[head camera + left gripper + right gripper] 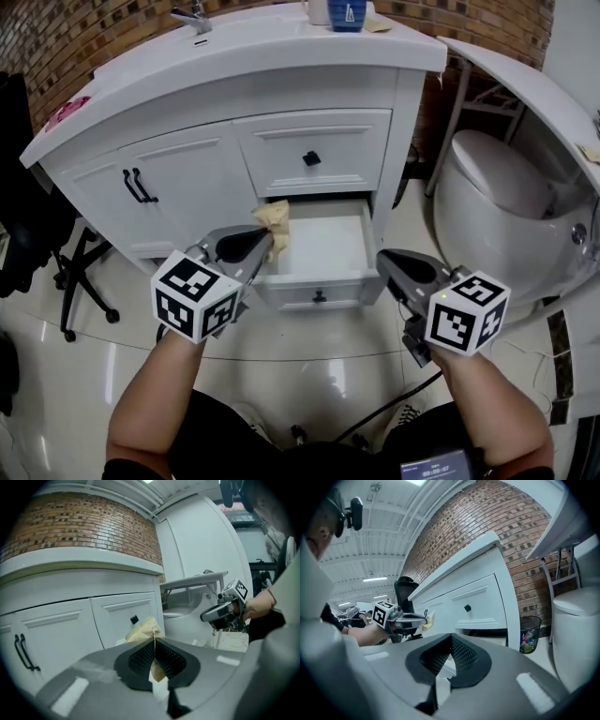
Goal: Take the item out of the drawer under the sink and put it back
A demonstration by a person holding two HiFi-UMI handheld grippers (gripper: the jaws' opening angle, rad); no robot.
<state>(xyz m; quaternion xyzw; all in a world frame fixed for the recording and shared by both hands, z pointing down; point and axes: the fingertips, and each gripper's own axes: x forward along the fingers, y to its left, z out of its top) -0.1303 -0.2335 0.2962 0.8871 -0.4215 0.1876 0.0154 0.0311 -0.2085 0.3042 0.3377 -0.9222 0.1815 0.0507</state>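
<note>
Step in hand: the crumpled paper (274, 223) is up in the air over the back left corner of the open drawer (319, 281). By my reading this is the turn between taking it out and putting it back; which half it belongs to cannot be told.
Left tongs (265, 242): closed tight on the crumpled paper. In the left gripper view the paper (143, 631) is pinched between the pads, with most of it sticking out past the tips.
Right tongs (386, 261): jaws together with nothing between them in the right gripper view (449, 651). They are held near the drawer's right front corner, apart from it.
Next move: if the paper is going back, it likely needs lowering onto the drawer floor, the left jaws opened, and the tongs lifted clear. The drawer would then be pushed in by its front, and the free right tongs look well placed for that.
Open drawer: pulled out from the bottom right of the white cabinet (187, 178). Its white floor looks bare, with nothing else in it.
Upper drawer (314, 150): shut, contents hidden.
Cabinet doors (139, 186): shut, contents hidden.
Bin (528, 632): stands on the floor beside the cabinet, holding mixed coloured rubbish.
</note>
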